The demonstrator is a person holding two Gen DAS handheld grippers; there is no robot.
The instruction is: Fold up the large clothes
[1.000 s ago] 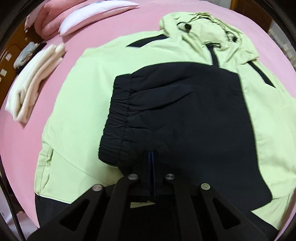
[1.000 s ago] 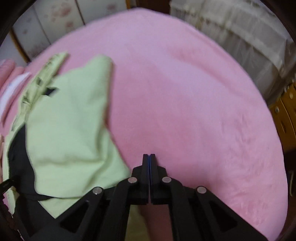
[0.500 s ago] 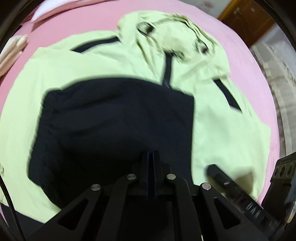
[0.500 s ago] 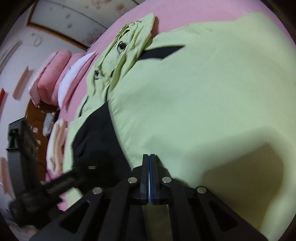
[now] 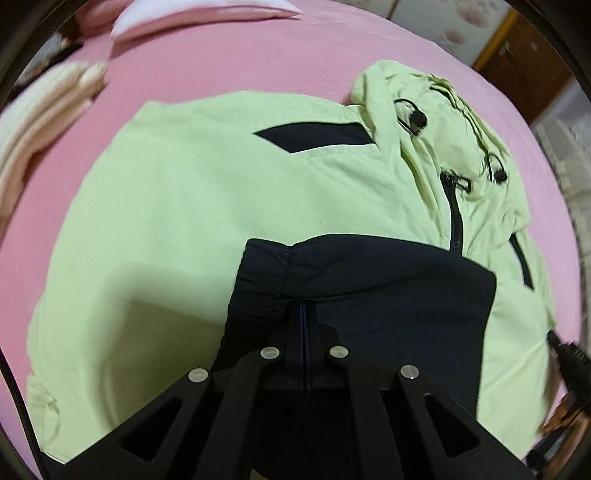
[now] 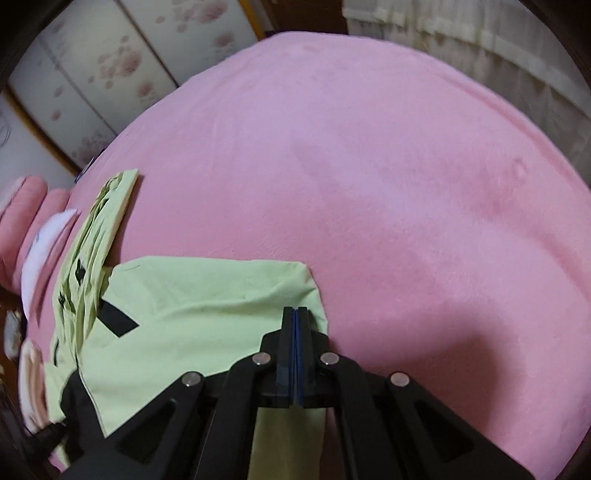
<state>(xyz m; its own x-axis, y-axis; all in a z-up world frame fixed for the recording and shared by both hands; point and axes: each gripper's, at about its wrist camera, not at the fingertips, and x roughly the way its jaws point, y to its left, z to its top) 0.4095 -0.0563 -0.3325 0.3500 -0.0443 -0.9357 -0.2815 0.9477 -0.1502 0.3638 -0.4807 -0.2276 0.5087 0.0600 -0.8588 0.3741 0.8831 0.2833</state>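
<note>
A light green and black hooded jacket (image 5: 207, 221) lies spread on the pink bed (image 5: 258, 55), hood (image 5: 436, 122) at the far right. A black panel with a gathered cuff (image 5: 369, 288) is folded over its middle. My left gripper (image 5: 303, 314) is shut on this black fabric. In the right wrist view the jacket's green side (image 6: 192, 306) lies at the left, and my right gripper (image 6: 294, 317) is shut on its green edge near the corner (image 6: 314, 295). The right gripper's body (image 5: 565, 354) shows at the right edge of the left wrist view.
A folded cream towel (image 5: 40, 114) lies on the bed at the far left, with pillows (image 5: 192, 14) at the head. Bare pink bedspread (image 6: 406, 184) stretches right of the jacket. Floral sliding doors (image 6: 110, 62) and a curtain (image 6: 480, 48) stand beyond the bed.
Both grippers have swung about with the fabric. The black panel now sits lower and more to the right over the green body; the right gripper holds the green edge low on the bed.
</note>
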